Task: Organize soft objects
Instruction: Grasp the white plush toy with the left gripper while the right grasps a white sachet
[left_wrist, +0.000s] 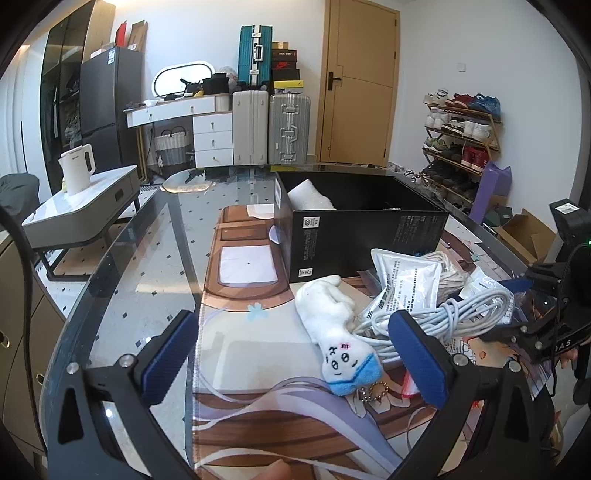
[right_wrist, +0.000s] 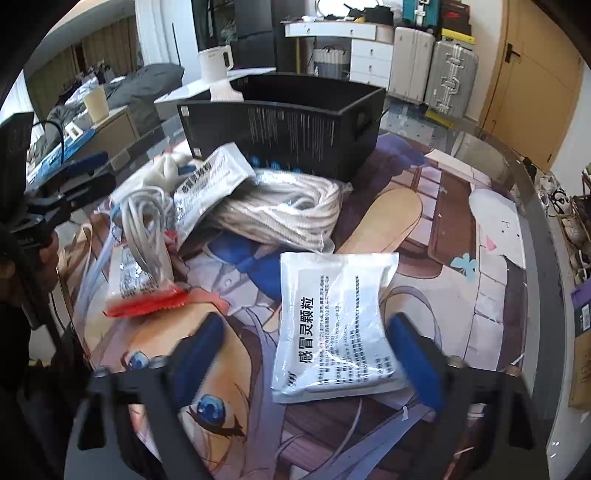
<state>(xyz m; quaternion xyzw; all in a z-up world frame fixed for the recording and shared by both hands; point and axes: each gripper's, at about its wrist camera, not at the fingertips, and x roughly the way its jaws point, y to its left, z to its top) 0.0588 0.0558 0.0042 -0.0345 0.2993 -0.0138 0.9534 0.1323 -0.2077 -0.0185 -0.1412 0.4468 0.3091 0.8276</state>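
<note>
A white plush toy (left_wrist: 334, 328) with a blue end and a bead chain lies on the printed mat, between my left gripper's (left_wrist: 295, 358) open blue fingers. A black open box (left_wrist: 364, 236) stands behind it with a white towel (left_wrist: 310, 195) inside. A coiled grey cable (left_wrist: 454, 314), white sachets (left_wrist: 408, 280) and a rope coil (right_wrist: 291, 210) lie in a pile to the right. My right gripper (right_wrist: 314, 362) is open over a white sachet (right_wrist: 332, 325) on the mat. The box also shows in the right wrist view (right_wrist: 284, 125).
A bag with a red strip (right_wrist: 144, 291) lies left of the sachet. The glass table edge (left_wrist: 122, 236) curves at left. A side table with a kettle (left_wrist: 77, 170), suitcases (left_wrist: 288, 129) and a shoe rack (left_wrist: 461, 140) stand beyond.
</note>
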